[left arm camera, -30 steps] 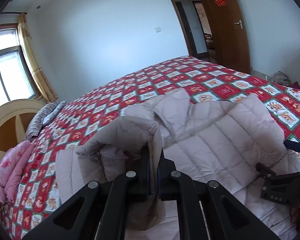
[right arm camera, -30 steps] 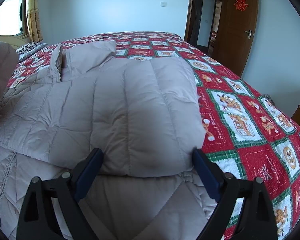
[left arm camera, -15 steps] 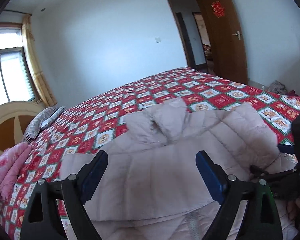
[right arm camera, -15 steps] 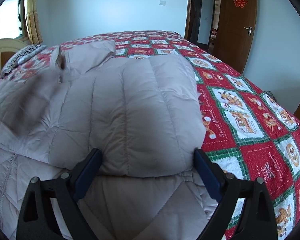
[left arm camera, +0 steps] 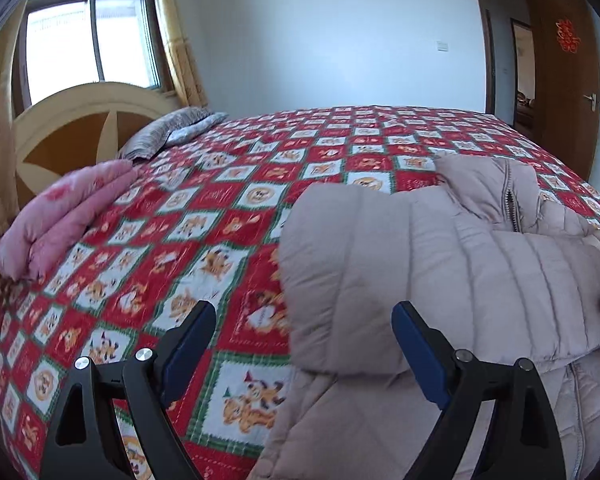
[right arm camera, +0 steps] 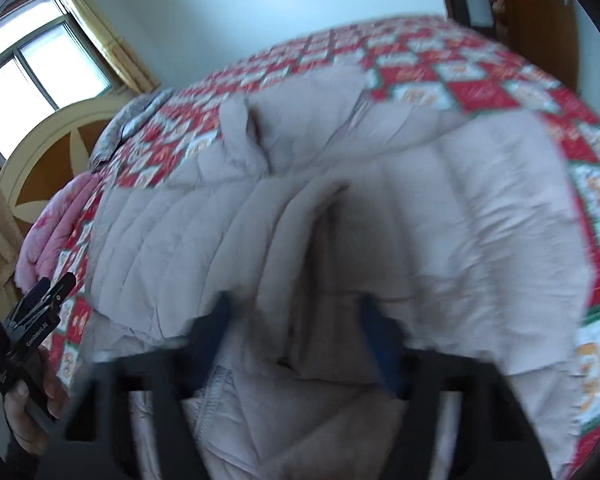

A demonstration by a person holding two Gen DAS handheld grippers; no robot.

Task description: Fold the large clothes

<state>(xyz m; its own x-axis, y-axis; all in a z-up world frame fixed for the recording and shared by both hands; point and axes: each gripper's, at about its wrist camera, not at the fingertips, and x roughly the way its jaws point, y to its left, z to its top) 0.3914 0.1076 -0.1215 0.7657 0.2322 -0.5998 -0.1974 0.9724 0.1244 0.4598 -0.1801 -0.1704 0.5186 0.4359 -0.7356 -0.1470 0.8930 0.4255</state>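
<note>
A beige quilted down coat lies on the bed with both sleeves folded in over its body; its collar and zip point away from me. My left gripper is open and empty, over the left edge of the folded sleeve. In the right wrist view, which is blurred, the coat fills the middle. My right gripper is open, its jaws to either side of a raised fold of the coat. The left gripper shows at the far left there.
The bed carries a red, white and green patchwork quilt. A folded pink blanket and a striped pillow lie near the round headboard. A window is behind it; a brown door stands at the right.
My left gripper let go of the sleeve, which now lies folded over the coat, and swung left. My right gripper moved forward and tilted over the coat's middle fold.
</note>
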